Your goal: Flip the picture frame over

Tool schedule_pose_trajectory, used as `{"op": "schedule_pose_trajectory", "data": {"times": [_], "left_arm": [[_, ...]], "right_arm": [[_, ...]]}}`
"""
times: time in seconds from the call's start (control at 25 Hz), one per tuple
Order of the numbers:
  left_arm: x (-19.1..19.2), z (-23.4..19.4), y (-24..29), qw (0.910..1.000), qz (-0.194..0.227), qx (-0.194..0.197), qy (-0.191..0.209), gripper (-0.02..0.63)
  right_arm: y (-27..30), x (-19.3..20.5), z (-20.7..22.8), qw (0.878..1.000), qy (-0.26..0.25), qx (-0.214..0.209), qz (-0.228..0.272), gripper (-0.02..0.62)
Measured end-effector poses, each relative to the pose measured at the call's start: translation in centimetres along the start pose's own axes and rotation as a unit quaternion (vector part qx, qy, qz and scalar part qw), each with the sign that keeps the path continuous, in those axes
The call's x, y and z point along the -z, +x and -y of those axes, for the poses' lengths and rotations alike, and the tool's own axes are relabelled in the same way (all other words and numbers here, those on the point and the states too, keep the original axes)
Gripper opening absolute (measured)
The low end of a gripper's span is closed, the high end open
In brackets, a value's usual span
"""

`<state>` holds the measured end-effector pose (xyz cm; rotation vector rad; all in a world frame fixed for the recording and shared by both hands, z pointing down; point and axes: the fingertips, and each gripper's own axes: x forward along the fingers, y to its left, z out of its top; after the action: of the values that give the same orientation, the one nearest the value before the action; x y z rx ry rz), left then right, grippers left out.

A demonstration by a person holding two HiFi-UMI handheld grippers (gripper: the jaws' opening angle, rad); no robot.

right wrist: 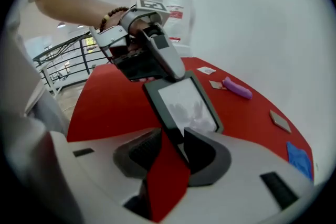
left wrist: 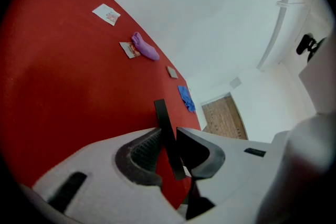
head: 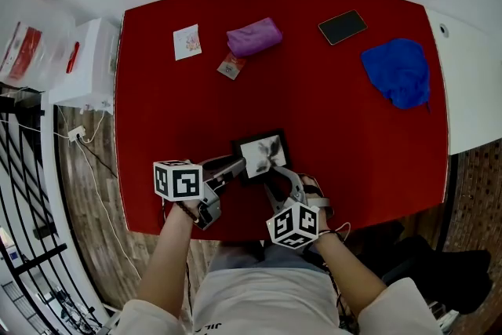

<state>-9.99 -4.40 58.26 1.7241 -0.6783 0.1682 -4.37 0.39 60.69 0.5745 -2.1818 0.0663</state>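
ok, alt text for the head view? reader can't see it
Left tool grips a black picture frame, picture side up, near a red table's front edge; the right tool stands open at its near corner. A purple pouch, phone and blue cloth lie farther back.

We are wearing a white short-sleeved shirt (head: 259,300) and a dark beaded bracelet (head: 187,209) on the left wrist. The left gripper (head: 238,165) and right gripper (head: 274,171) are showing pale grey jaws with dark ribbed pads, each carrying a white cube (head: 177,180) with black square markers.
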Motion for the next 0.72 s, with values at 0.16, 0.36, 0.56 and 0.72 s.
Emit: {"op": "schedule_pose_trajectory", "data": {"times": [0.16, 0.36, 0.56, 0.72], "left_arm": [[0.5, -0.8, -0.1, 0.9998, -0.011, -0.015, 0.004, 0.089], [1.0, -1.4, -0.3, 0.9993, -0.02, -0.029, 0.009, 0.078], [1.1, -1.6, -0.2, 0.999, -0.025, -0.034, 0.016, 0.078], [1.0, -2.0, -0.1, 0.9988, -0.025, -0.039, 0.015, 0.078]], "right_arm": [[-0.6, -0.4, -0.5, 0.999, 0.027, -0.008, 0.016, 0.115], [-1.8, 1.8, 5.3, 0.964, 0.25, 0.075, 0.043, 0.114], [0.9, 4.6, 7.8, 0.933, 0.358, 0.043, 0.0, 0.114], [1.8, 4.5, 7.3, 0.92, 0.392, -0.004, -0.016, 0.076]]}}
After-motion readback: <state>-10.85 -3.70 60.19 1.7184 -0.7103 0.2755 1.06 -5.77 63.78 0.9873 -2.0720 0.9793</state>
